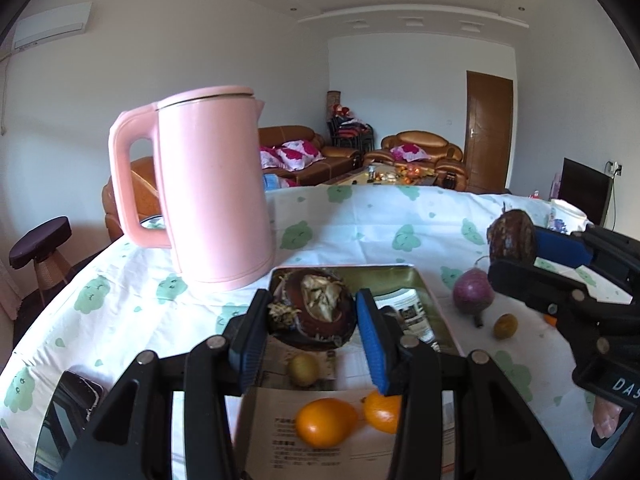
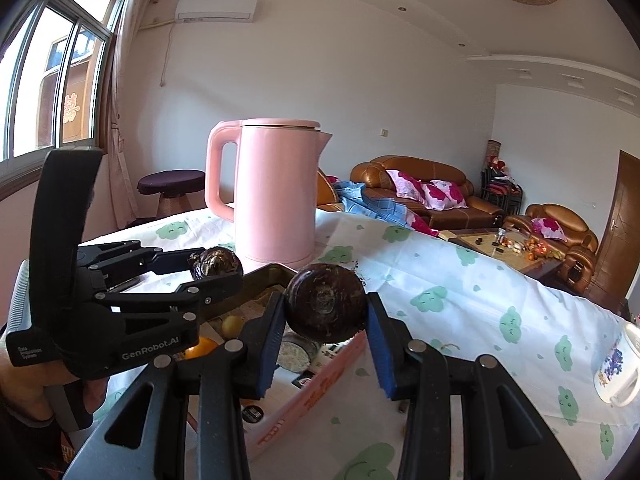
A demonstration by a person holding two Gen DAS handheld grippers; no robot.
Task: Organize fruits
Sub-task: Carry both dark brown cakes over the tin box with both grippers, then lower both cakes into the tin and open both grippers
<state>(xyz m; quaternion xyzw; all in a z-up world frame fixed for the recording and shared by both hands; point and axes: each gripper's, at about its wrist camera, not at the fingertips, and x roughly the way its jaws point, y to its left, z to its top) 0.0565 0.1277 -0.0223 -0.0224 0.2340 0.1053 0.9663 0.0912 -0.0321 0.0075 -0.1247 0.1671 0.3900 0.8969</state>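
In the left wrist view, my left gripper is shut on a dark brown mangosteen with a dried cap, held above a gold metal tray. Below it a pink box holds two oranges and a small green-yellow fruit. My right gripper is shut on a second dark round mangosteen, held over the box's far end. That gripper and its fruit also show at the right of the left wrist view. The left gripper shows at the left of the right wrist view.
A tall pink kettle stands on the clover-print tablecloth just behind the tray. A purple round fruit and a small yellow-brown fruit lie right of the tray. A printed mug sits at the right, a phone at the lower left.
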